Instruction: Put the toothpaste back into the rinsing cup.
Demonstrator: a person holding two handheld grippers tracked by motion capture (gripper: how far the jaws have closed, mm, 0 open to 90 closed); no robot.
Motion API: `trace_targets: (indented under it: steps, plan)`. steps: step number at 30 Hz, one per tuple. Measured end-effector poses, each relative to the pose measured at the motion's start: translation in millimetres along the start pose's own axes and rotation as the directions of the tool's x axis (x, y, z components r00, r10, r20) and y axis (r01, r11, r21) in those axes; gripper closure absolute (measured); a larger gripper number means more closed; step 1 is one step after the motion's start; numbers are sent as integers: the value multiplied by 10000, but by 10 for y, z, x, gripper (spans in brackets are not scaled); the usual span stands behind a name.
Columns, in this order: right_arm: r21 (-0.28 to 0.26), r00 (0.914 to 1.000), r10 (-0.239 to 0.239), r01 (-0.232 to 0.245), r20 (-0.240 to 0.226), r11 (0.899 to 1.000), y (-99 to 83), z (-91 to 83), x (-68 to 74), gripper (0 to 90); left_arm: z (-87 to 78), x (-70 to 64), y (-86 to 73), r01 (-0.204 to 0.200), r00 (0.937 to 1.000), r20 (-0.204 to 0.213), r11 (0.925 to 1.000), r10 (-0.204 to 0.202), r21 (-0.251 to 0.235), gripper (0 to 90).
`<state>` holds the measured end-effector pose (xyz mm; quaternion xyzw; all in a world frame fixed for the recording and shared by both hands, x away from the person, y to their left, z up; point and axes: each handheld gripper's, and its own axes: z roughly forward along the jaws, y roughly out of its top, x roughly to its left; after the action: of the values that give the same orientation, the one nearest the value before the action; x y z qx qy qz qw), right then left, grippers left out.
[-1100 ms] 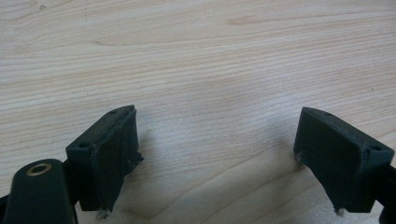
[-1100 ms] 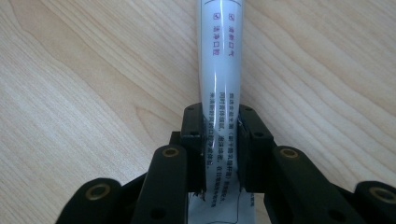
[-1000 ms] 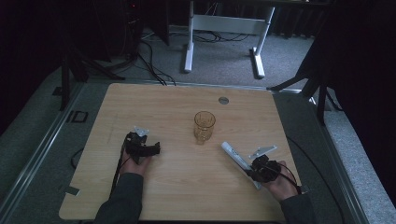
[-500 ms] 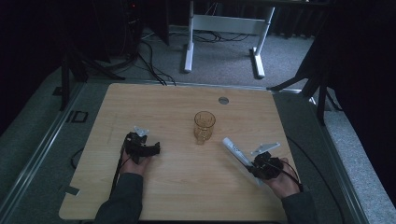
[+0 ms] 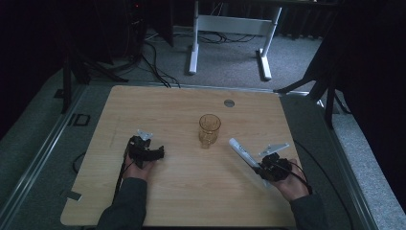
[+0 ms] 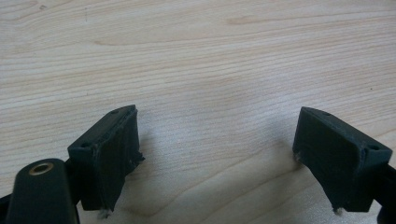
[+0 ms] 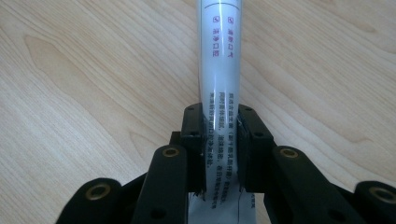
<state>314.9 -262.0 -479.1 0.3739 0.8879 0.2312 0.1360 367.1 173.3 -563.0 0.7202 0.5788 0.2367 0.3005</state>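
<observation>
I hold a white tube [image 5: 242, 153] in my right gripper [image 5: 262, 168]. The tube is long and thin, with small red and black writing on it. In the high view its long side runs on a slant across the table [image 5: 158, 196]. The far end points up and to the left, toward the amber glass [image 5: 209, 130]. The flat tail end sits back in my gripper, close to my right hand [image 5: 289, 184]. The tube is on the right part of the table, near the glass but not touching it.

In the right gripper view the tube [image 7: 218, 70] goes straight out ahead of me, away from my right gripper [image 7: 219, 140]. The two black jaws are pressed on both sides of the tube near its flat end. They squeeze it tight, with no gap.

My left gripper [image 5: 152, 152] is on the left part of the table, well apart from the glass and the tube. In the left gripper view, my left gripper [image 6: 215, 163] has its jaws spread wide. Between them is bare wood [image 6: 210, 70], and they hold nothing. I cannot tell if the tips touch the wood.
</observation>
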Motion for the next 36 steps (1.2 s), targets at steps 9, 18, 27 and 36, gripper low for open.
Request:
trace_targets:
  steps: [9, 18, 27, 36]
  plan:
    - [-60, 10000, -59, 59, 30, 10000, 42, -38, -16, 756, 1, 0, 0, 5, 10000, 3, 10000, -5, -6, 148]
    - [-117, 9999, -113, 114, 85, 9999, 97, -79, -20, 756, 1, 0, 0, 6, 10000, 0, 10000, -6, -9, 148]
    - [-216, 9998, -159, 162, 121, 9996, 138, -117, -34, 757, 1, 0, 0, 7, 10000, 3, 10000, -7, -8, 148]
    - [-320, 9997, -175, 180, 172, 9993, 186, -161, -54, 757, 1, 0, 0, 7, 10000, 3, 10000, -7, -5, 148]
